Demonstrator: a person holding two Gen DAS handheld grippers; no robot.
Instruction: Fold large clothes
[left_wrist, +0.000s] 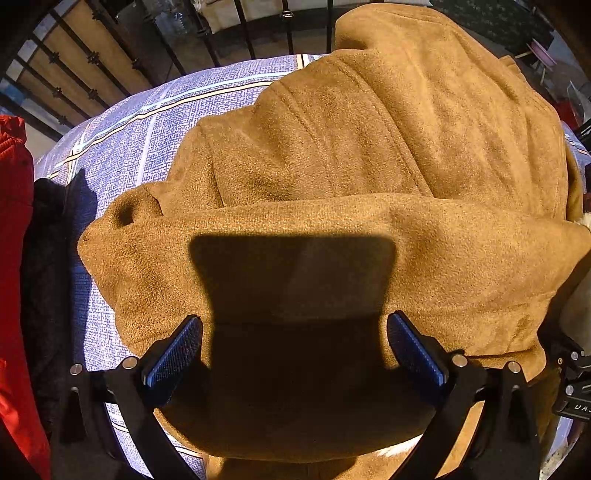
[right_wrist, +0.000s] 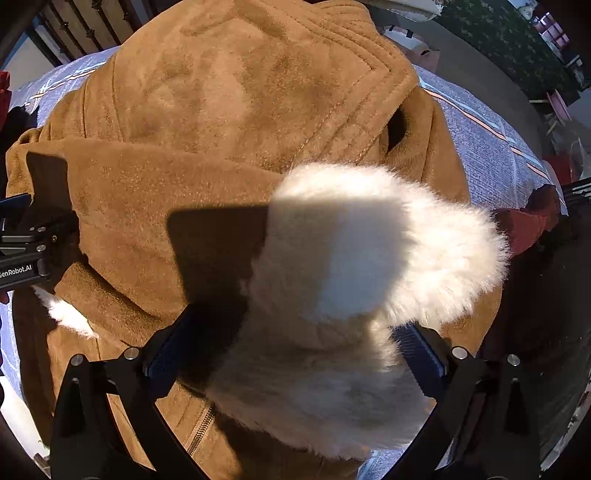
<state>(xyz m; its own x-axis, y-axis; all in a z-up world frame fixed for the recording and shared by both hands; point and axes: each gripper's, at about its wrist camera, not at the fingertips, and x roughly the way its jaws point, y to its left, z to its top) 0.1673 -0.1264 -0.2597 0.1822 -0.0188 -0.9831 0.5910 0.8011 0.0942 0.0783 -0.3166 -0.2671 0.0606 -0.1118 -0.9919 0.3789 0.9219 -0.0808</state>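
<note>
A large tan suede coat with white fur lining lies on a bed with a blue patterned cover. A sleeve is folded across its body. My left gripper is open just above the folded sleeve, its blue pads spread wide and holding nothing. In the right wrist view the coat fills the frame and its white fur collar sits between my right gripper's fingers. My right gripper is open over the fur. The left gripper's body shows at the left edge.
A red garment and a dark garment lie at the bed's left side. A black metal railing stands behind the bed. Another red garment lies at the right. The blue cover shows past the coat.
</note>
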